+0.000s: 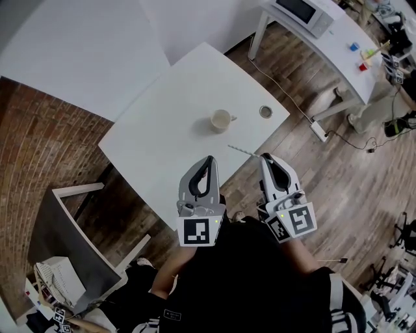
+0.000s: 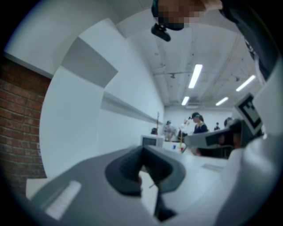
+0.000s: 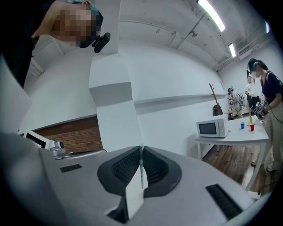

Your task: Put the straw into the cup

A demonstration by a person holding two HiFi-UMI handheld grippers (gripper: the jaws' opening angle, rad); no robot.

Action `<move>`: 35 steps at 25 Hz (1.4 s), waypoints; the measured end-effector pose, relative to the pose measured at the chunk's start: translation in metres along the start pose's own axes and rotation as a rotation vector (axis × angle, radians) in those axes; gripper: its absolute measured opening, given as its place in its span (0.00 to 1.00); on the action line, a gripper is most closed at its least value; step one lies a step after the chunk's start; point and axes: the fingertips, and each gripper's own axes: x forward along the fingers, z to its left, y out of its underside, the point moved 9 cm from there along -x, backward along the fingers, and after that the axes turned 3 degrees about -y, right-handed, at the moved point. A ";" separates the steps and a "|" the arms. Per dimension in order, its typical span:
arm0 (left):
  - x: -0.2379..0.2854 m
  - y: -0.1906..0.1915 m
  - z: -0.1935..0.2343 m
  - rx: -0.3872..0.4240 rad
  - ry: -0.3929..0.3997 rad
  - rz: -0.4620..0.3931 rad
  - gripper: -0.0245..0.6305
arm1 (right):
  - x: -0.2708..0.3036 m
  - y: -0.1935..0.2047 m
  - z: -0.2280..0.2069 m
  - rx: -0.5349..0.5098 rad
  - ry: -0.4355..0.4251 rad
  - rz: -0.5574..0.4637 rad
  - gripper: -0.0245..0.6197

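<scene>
A cream cup [image 1: 221, 119] with a handle stands upright near the middle of the white table [image 1: 156, 136]. My right gripper [image 1: 265, 157] is shut on a thin striped straw [image 1: 244, 151], which sticks out to the left over the table's near edge, short of the cup. In the right gripper view the straw [image 3: 141, 171] stands pinched between the dark pads [image 3: 126, 167]. My left gripper [image 1: 209, 159] hovers beside it at the table's near edge with its tips together and nothing in them. Its jaws meet at the tip in the left gripper view [image 2: 142, 152].
A small round lid-like thing [image 1: 266, 112] lies on the table right of the cup. A second white table with a microwave [image 1: 300, 13] stands at the top right, with a power strip [image 1: 320, 133] on the wooden floor. A grey stand [image 1: 71, 234] is at lower left.
</scene>
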 end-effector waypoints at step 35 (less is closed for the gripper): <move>0.067 0.012 0.037 -0.017 -0.045 0.029 0.04 | 0.085 0.006 -0.036 0.002 -0.024 0.049 0.07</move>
